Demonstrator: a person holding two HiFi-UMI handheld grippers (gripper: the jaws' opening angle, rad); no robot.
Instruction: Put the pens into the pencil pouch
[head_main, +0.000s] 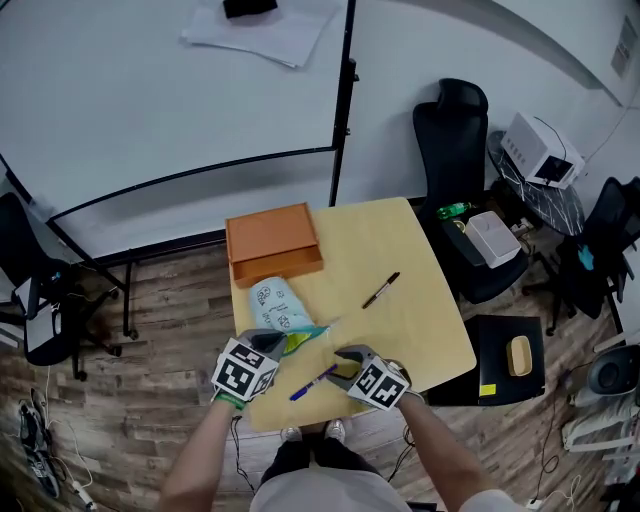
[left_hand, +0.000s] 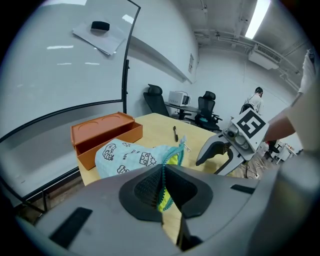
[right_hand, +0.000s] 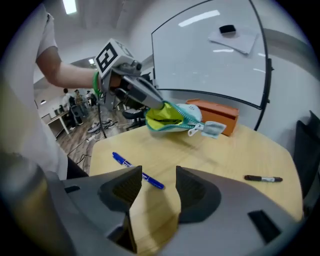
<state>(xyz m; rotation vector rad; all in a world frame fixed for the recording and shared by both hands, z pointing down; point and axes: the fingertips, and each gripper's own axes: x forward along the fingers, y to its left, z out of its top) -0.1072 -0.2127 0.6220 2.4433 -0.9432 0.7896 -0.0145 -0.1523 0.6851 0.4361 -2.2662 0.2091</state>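
Note:
A light blue pencil pouch (head_main: 278, 312) with cartoon prints lies on the wooden table (head_main: 420, 320); its zipped mouth gapes, showing a yellow-green lining (right_hand: 165, 114). My left gripper (left_hand: 161, 187) is shut on the pouch's teal zipper edge (left_hand: 165, 197) and holds that end up. A blue pen (head_main: 313, 382) (right_hand: 137, 171) lies near the table's front edge. My right gripper (right_hand: 156, 186) hovers just over it, open, with nothing between the jaws. A black pen (head_main: 381, 290) (right_hand: 263, 178) lies further out on the table.
An orange tray (head_main: 272, 243) stands at the table's far left corner, just behind the pouch. A whiteboard (head_main: 170, 90) rises beyond the table. Black office chairs (head_main: 455, 150) and a stool (head_main: 510, 355) stand to the right.

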